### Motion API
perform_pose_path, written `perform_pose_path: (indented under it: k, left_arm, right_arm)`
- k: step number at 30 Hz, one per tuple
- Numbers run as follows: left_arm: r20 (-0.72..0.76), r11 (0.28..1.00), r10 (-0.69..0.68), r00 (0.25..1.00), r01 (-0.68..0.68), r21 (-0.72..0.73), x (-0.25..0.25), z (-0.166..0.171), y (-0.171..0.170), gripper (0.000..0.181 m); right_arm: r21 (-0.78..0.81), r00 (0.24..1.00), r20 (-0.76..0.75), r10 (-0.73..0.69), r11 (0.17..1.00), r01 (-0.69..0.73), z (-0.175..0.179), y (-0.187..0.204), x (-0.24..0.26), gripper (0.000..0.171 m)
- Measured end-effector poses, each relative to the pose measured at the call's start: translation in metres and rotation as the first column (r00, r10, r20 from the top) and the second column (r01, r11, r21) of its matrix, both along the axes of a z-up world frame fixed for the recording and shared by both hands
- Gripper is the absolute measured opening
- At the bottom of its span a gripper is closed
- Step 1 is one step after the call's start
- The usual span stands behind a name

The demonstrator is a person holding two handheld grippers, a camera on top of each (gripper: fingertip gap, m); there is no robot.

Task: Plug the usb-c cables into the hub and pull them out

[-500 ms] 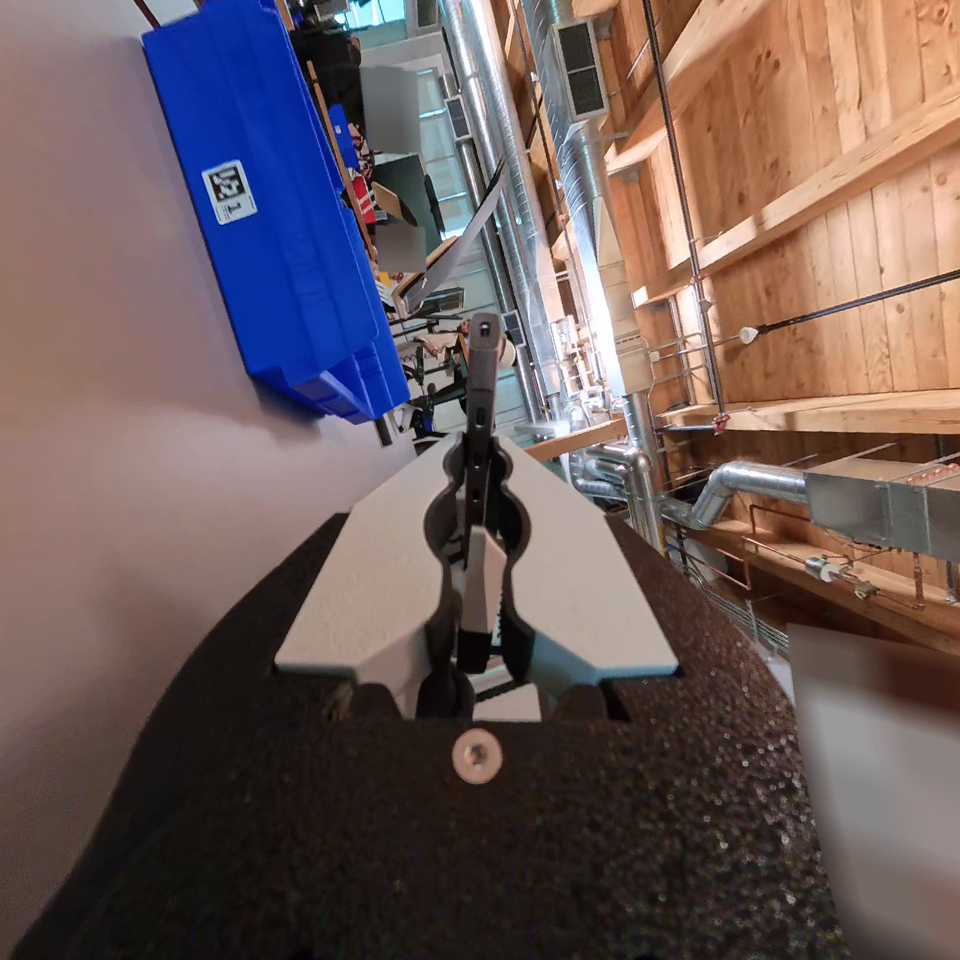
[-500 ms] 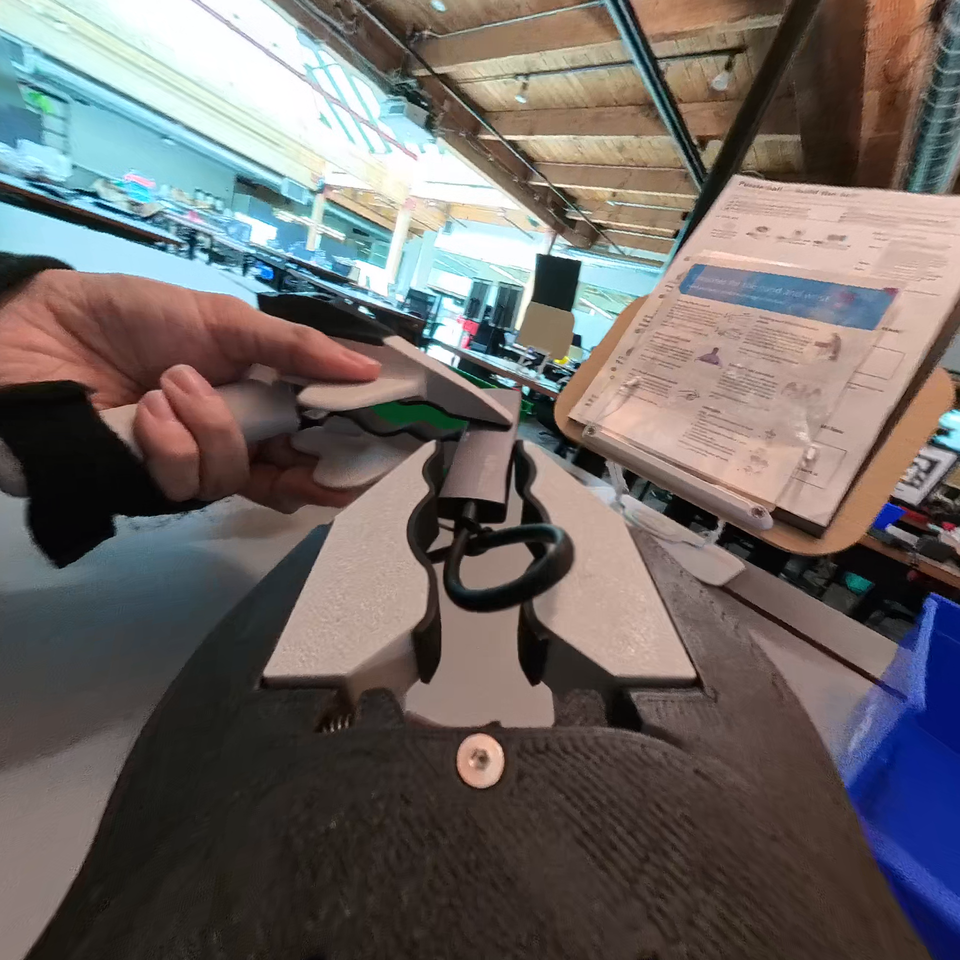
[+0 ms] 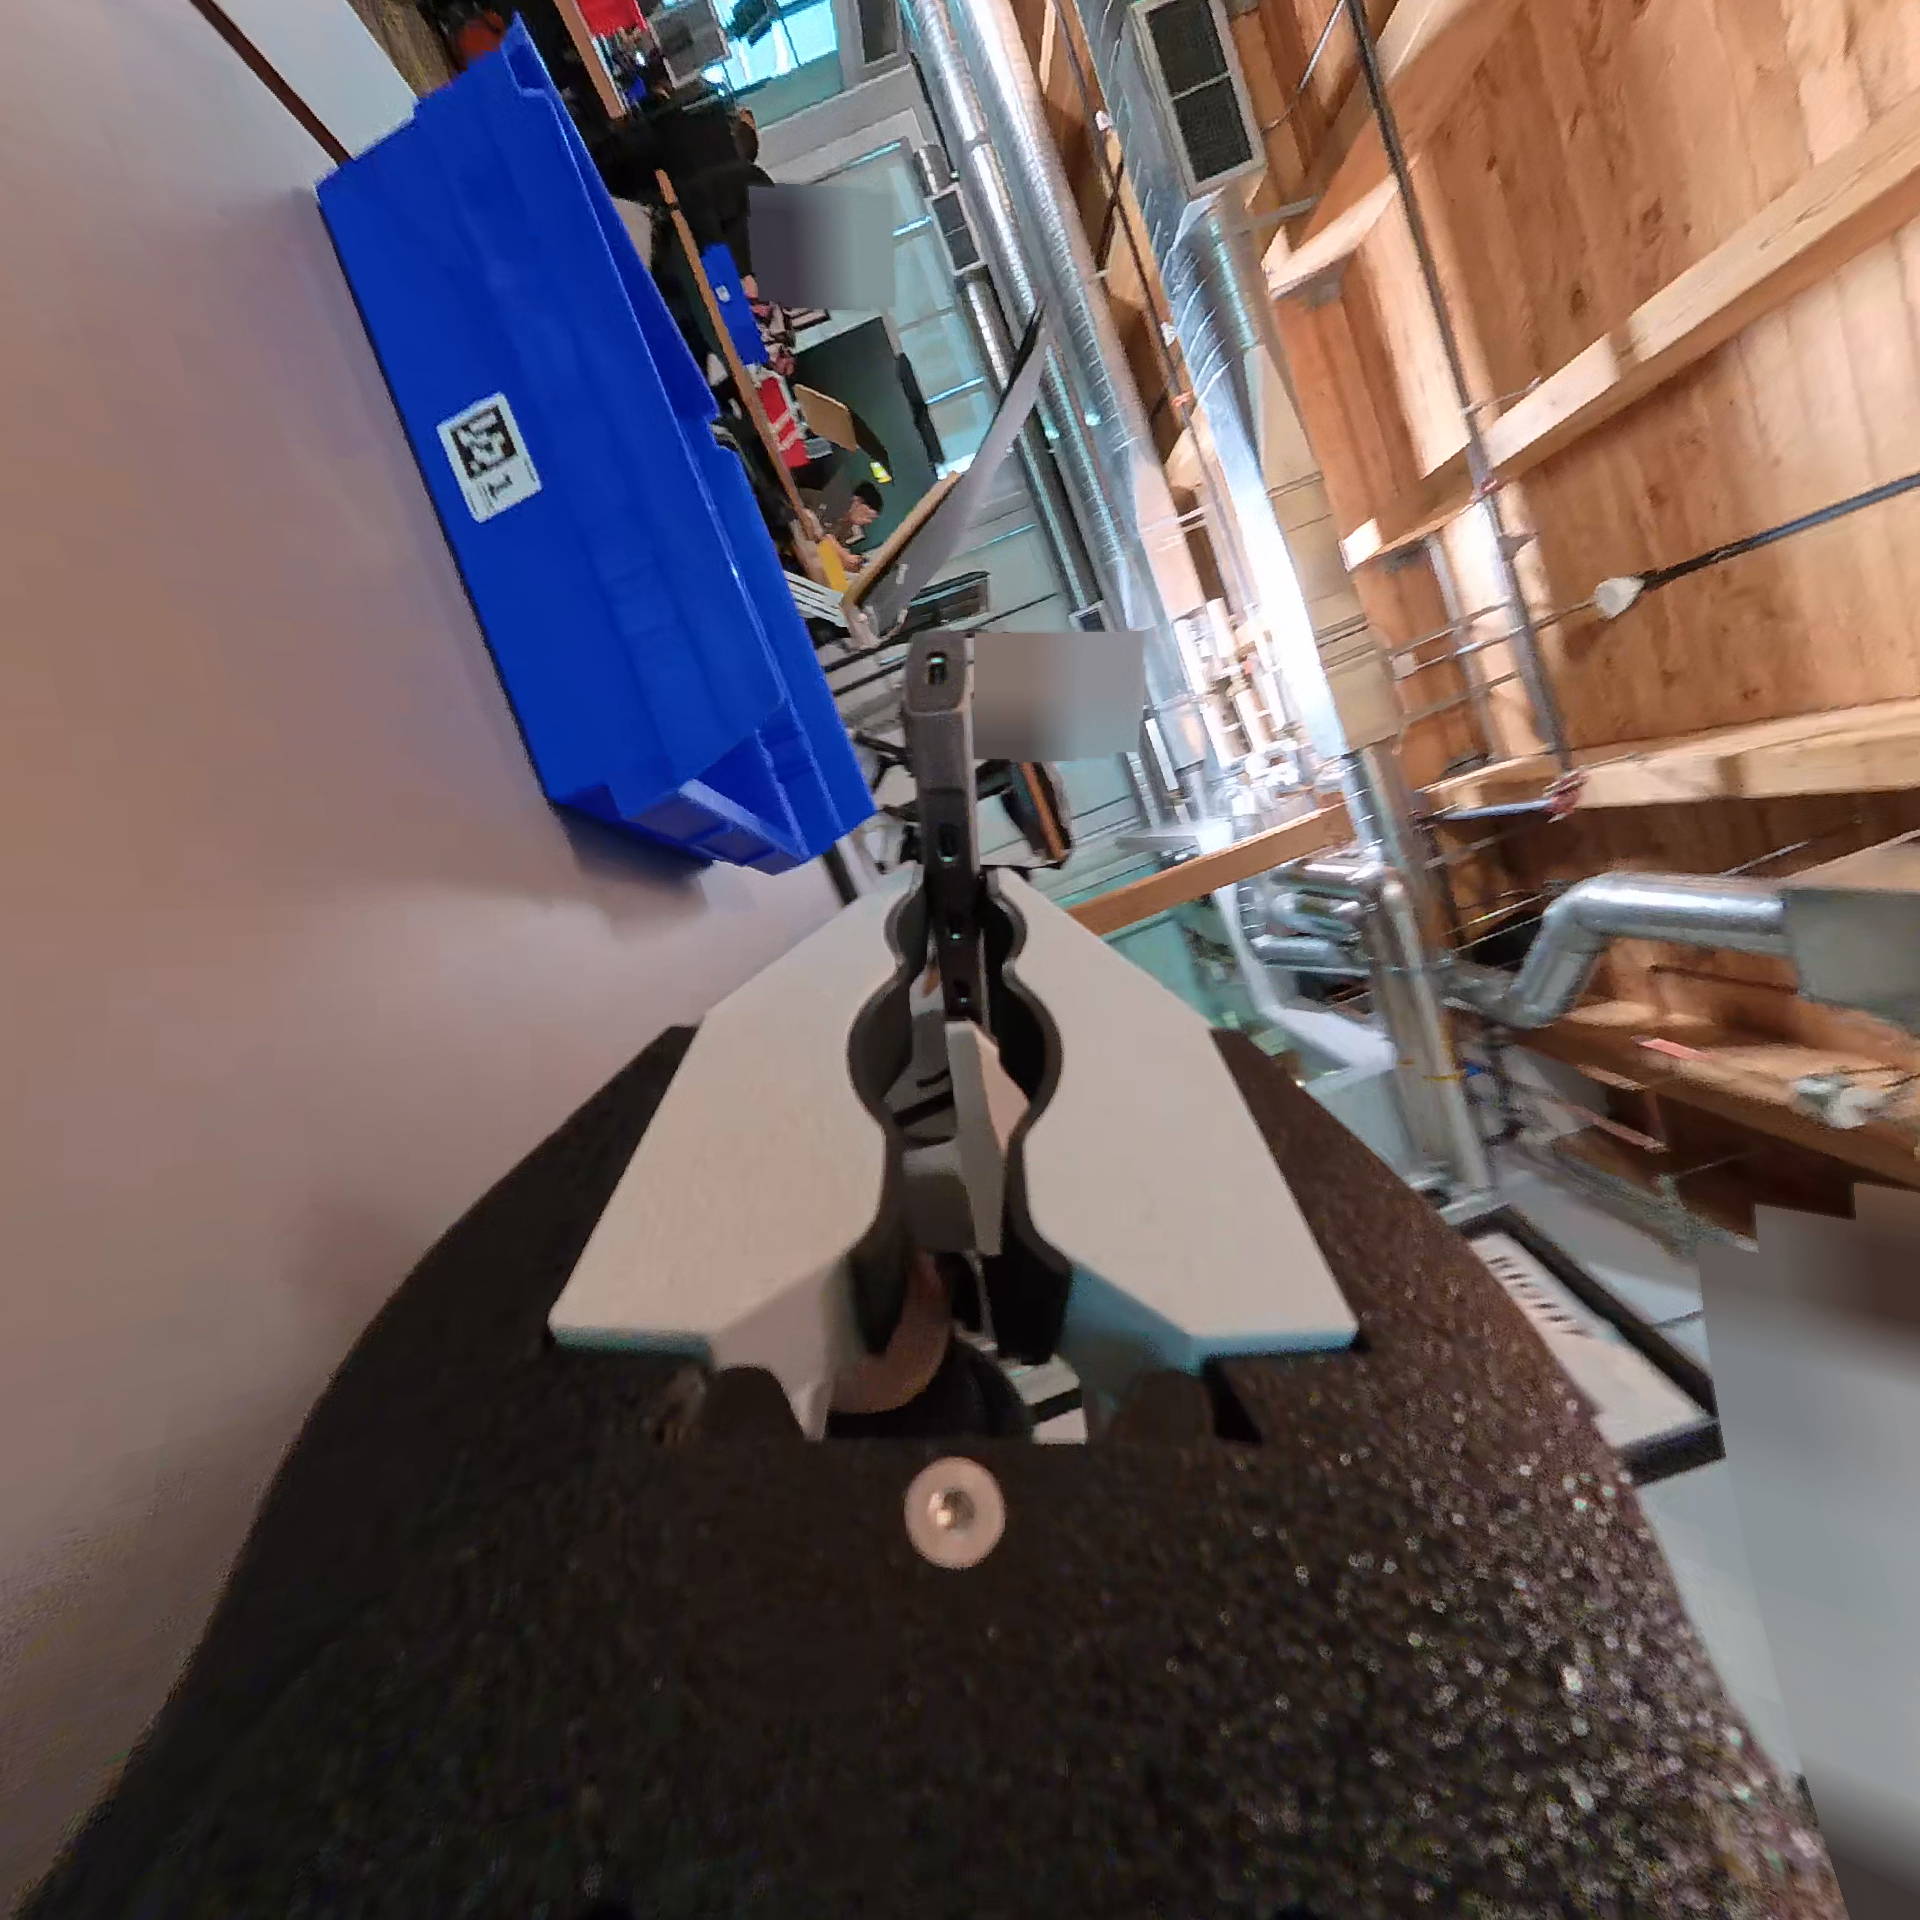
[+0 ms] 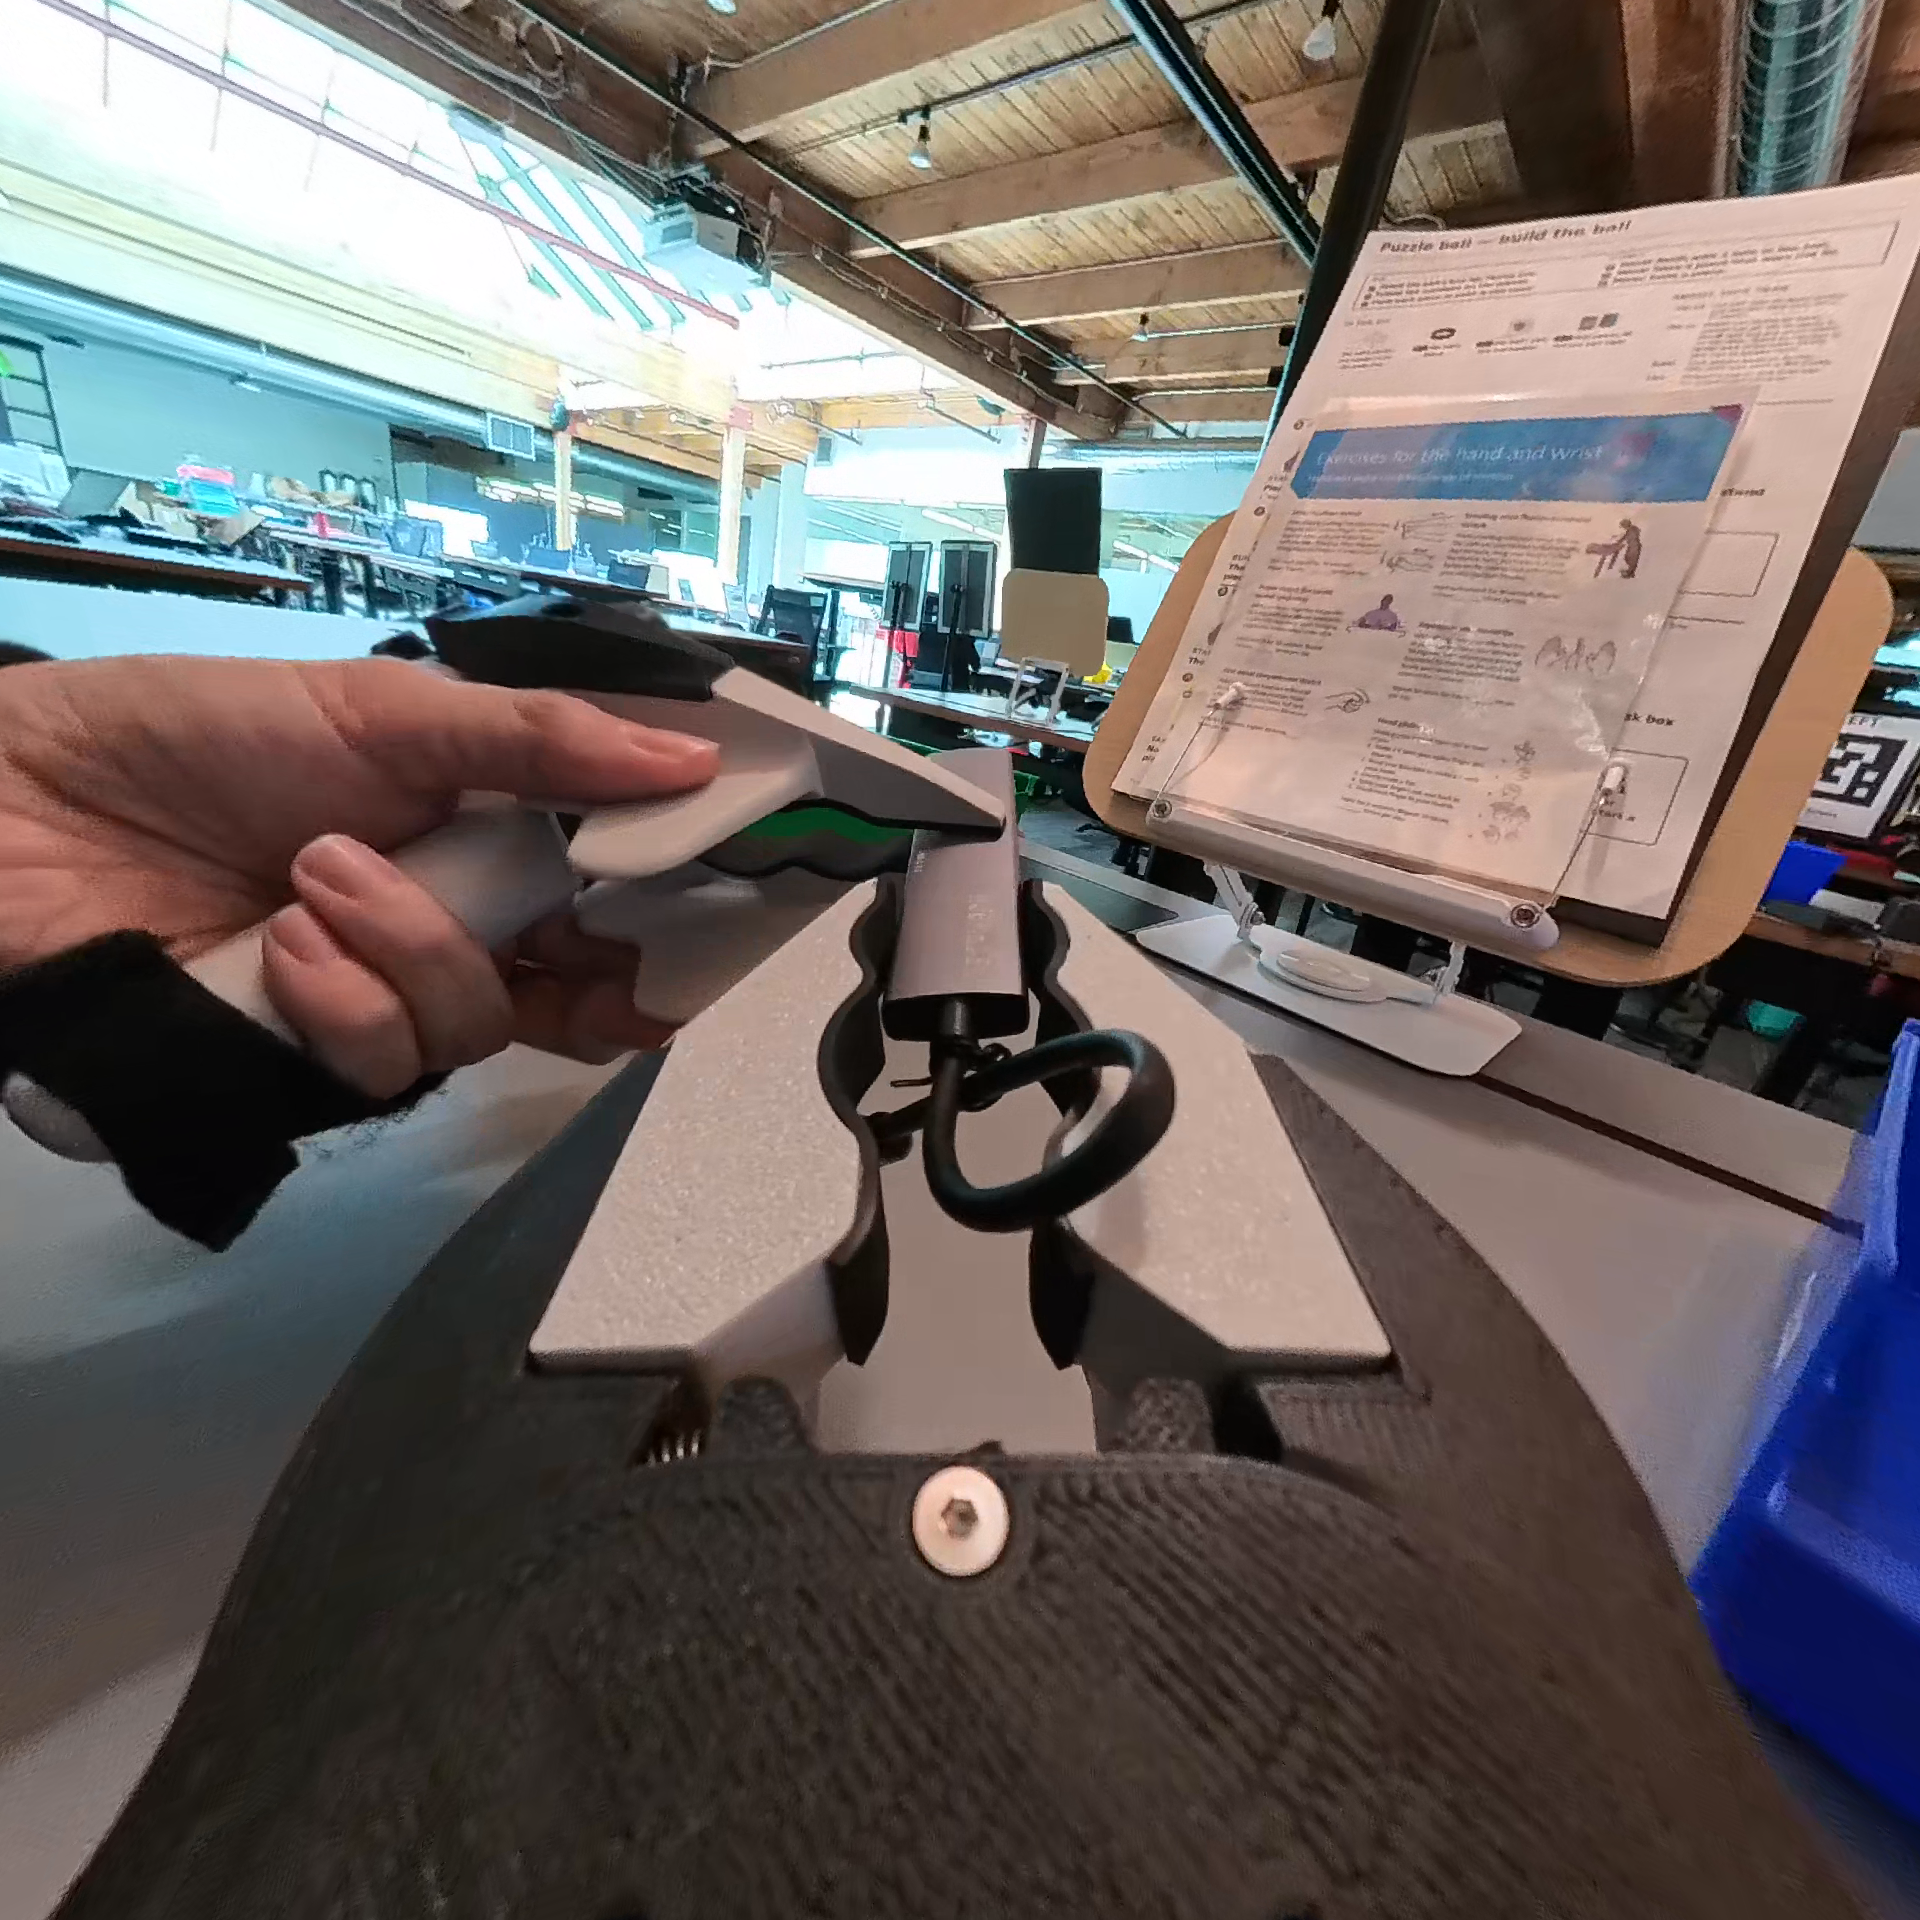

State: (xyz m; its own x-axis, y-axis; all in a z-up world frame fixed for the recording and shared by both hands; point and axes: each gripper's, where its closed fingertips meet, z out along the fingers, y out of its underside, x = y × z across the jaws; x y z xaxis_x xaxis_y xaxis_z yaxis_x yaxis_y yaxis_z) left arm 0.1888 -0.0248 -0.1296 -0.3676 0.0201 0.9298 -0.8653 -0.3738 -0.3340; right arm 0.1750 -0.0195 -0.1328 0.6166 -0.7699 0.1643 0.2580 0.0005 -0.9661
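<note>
Evidently the step in hand is steadying the hub [image 4: 956, 951] before any plugging: the right gripper [image 4: 961, 894] is pressed onto its grey body, and the left gripper [image 3: 951, 899] appears closed on its far end. Next, one gripper would have to let go and fetch a usb-c plug, none being in sight. Only the left wrist view shows the hub's empty ports [image 3: 938, 665]; only the right shows its looped black lead [image 4: 1039, 1143] and the hand [image 4: 312, 790].

Grey table [image 4: 1558, 1122] carries a blue bin [image 3: 582, 499] and document stand [image 4: 1351, 997], seemingly.
</note>
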Motion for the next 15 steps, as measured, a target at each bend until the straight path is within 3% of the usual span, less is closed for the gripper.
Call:
perform_pose_path:
  k: [4, 7, 9, 11, 15]
  left_arm:
    - [0.232, 0.972, 0.101, 0.967, -0.146, 0.185, 0.009, 0.007, 0.015, 0.014]
    - [0.487, 0.859, 0.161, 0.858, -0.365, 0.359, 0.024, 0.024, 0.057, 0.018]
    - [0.623, 0.714, 0.105, 0.775, -0.495, 0.496, 0.038, 0.03, 0.097, 0.021]
    - [0.681, 0.51, -0.019, 0.732, -0.579, 0.636, 0.054, 0.028, 0.145, 0.024]
    - [0.555, 0.182, -0.345, 0.757, -0.526, 0.831, 0.067, 0.007, 0.228, 0.029]
  right_arm:
    - [0.08, 0.998, 0.011, -0.054, 0.995, 0.053, 0.01, -0.015, 0.002, 0.023]
    - [0.154, 0.996, -0.014, -0.087, 0.984, 0.088, 0.011, -0.032, 0.008, 0.023]
    - [0.181, 0.993, -0.027, -0.114, 0.976, 0.117, 0.01, -0.041, 0.012, 0.023]
    - [0.193, 0.99, -0.034, -0.139, 0.971, 0.142, 0.009, -0.046, 0.015, 0.023]
    - [0.198, 0.989, -0.041, -0.139, 0.97, 0.144, 0.008, -0.047, 0.016, 0.023]
